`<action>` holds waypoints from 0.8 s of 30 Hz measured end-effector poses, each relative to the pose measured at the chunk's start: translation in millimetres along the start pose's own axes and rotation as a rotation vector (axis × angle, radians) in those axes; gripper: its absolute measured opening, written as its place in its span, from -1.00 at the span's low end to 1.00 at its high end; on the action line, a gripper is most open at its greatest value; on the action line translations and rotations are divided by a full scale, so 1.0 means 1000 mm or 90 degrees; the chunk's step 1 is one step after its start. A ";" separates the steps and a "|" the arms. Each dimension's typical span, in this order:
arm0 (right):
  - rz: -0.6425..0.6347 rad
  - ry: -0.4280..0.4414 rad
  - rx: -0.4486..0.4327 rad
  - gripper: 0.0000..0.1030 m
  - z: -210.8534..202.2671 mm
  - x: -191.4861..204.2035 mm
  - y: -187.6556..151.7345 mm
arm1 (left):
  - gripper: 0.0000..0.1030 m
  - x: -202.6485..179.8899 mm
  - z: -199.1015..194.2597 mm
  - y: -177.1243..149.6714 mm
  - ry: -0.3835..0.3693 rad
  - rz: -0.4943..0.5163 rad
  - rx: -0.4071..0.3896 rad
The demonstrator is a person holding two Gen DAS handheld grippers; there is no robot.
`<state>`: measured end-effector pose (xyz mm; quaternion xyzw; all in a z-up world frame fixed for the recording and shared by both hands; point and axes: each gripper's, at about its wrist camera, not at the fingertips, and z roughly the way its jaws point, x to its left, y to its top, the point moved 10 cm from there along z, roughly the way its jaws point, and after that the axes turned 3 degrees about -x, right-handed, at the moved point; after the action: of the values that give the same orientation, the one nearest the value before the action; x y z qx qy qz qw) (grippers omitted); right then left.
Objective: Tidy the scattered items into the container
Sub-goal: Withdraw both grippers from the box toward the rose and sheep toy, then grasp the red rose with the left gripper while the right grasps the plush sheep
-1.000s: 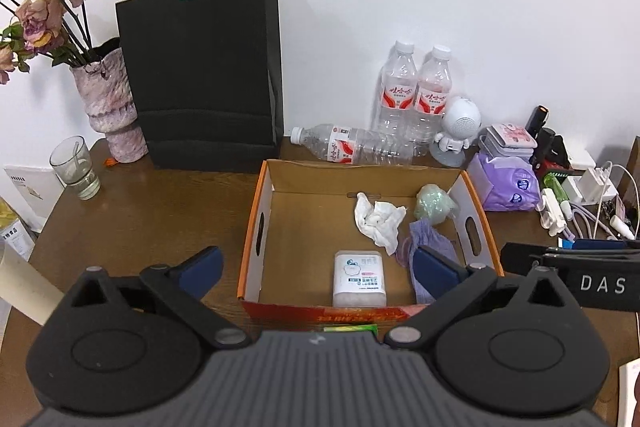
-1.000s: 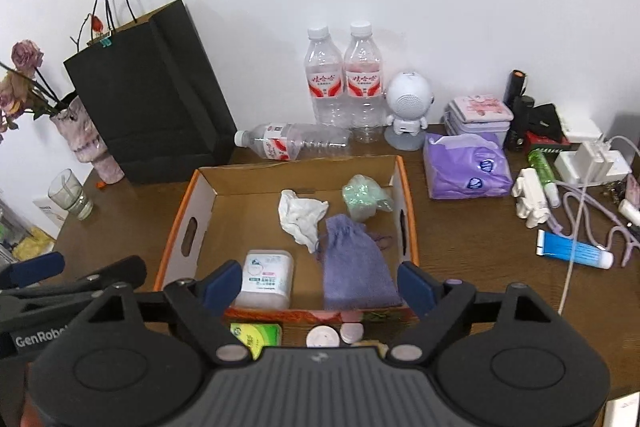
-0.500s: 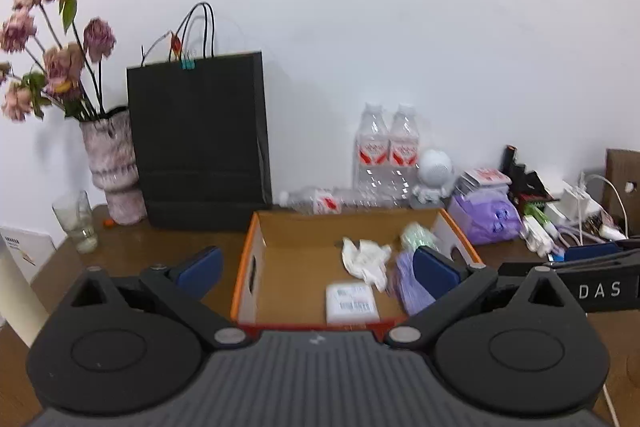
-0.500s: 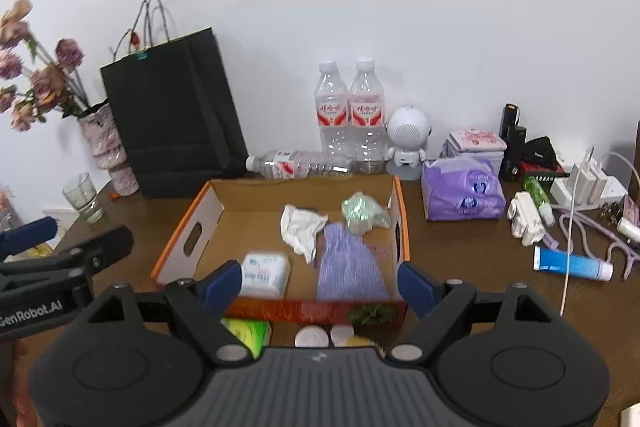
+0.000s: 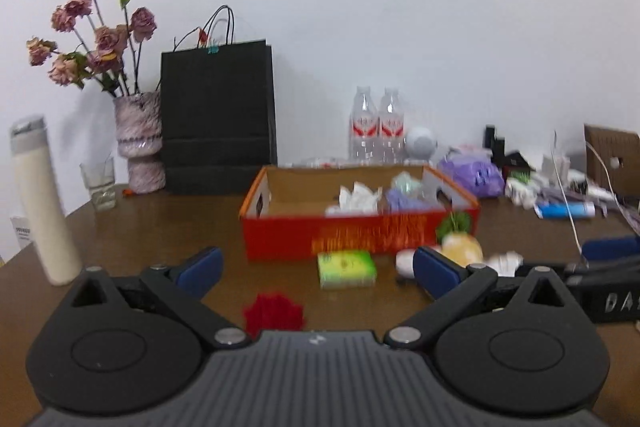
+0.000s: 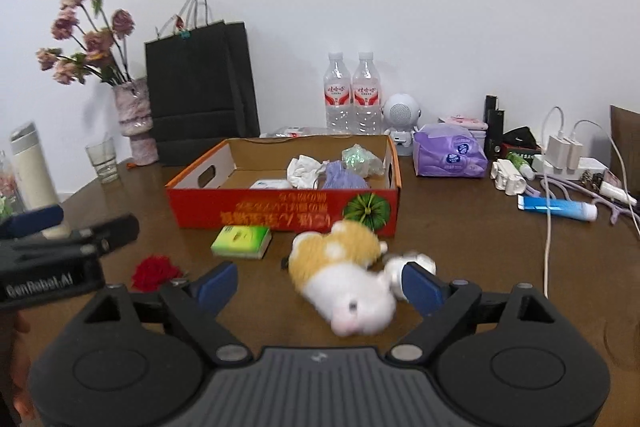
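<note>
A red cardboard box (image 6: 280, 213) (image 5: 360, 233) on the brown table holds a white cloth (image 6: 304, 169), a purple pouch (image 6: 342, 179), a green wad and a white pack. In front of it lie a green tissue pack (image 6: 241, 242) (image 5: 346, 268), a red fuzzy ball (image 6: 154, 271) (image 5: 272, 314) and a yellow-and-white plush toy (image 6: 344, 279) (image 5: 460, 251). My right gripper (image 6: 320, 283) is open, low over the table, with the plush between its fingers. My left gripper (image 5: 318, 273) is open and empty, just short of the tissue pack.
A black paper bag (image 6: 200, 91), a vase of dried roses (image 6: 132, 123), a glass (image 6: 102, 161) and a white flask (image 5: 42, 203) stand at the left. Water bottles (image 6: 352, 91), a purple tissue pack (image 6: 450, 155), chargers, cables and a blue tube (image 6: 556, 207) crowd the right.
Both grippers have pulled back from over the box and dropped low toward the table's front. The loose items in front of the box have come into view.
</note>
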<state>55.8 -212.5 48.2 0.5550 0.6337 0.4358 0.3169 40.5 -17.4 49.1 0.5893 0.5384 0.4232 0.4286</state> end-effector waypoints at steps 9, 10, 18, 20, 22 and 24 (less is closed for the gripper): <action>-0.013 0.014 -0.039 0.88 -0.055 0.021 -0.069 | 1.00 0.002 -0.048 -0.077 0.022 -0.034 0.050; -0.035 0.015 -0.050 0.88 -0.060 0.024 -0.075 | 1.00 0.002 -0.050 -0.081 0.021 -0.032 0.056; -0.046 0.005 -0.096 1.00 -0.063 0.014 -0.090 | 1.00 0.009 -0.037 -0.081 0.018 -0.038 0.070; -0.049 0.008 -0.098 1.00 -0.059 0.012 -0.083 | 1.00 0.012 -0.025 -0.076 0.012 -0.034 0.079; -0.061 0.004 -0.089 0.96 -0.049 0.006 -0.074 | 1.00 0.019 -0.008 -0.067 0.029 -0.014 0.082; -0.070 0.003 -0.080 0.95 -0.035 -0.002 -0.062 | 1.00 0.028 0.014 -0.057 0.048 0.018 0.087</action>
<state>-1.6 -221.5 7.0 0.4976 0.6349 0.4581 0.3733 40.0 12.4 -8.1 0.6085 0.5734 0.4136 0.3605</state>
